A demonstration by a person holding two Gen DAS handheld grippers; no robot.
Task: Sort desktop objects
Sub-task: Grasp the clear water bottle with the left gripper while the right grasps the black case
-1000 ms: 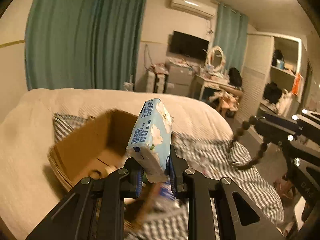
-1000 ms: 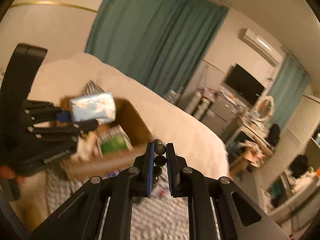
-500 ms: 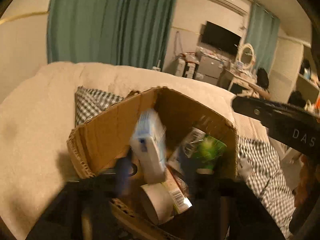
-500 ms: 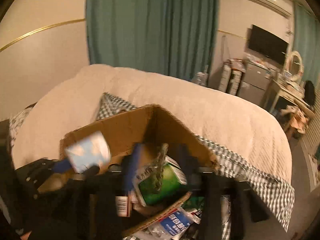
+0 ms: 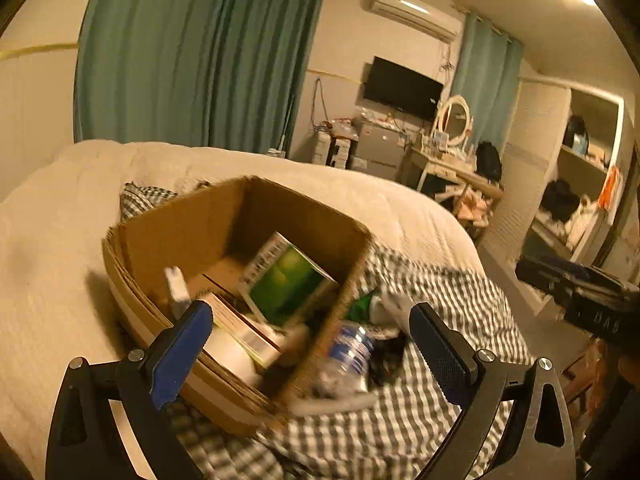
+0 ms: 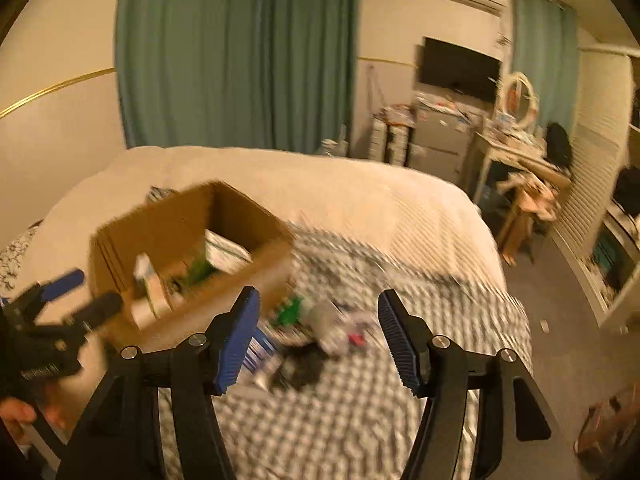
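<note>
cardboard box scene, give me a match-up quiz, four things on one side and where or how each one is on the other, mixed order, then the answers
Things:
1. green-fronted box
2. plastic bottle
3. left gripper
4. cardboard box

Place or state:
A. lying on the checked cloth, outside the box
B. open, holding nothing
C. leaning inside the cardboard box
D. sitting on the bed, top open

Pairs: 1-C, 2-A, 3-B, 4-D

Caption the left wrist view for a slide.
Open left gripper over cardboard box of sorted items on the bed.
</note>
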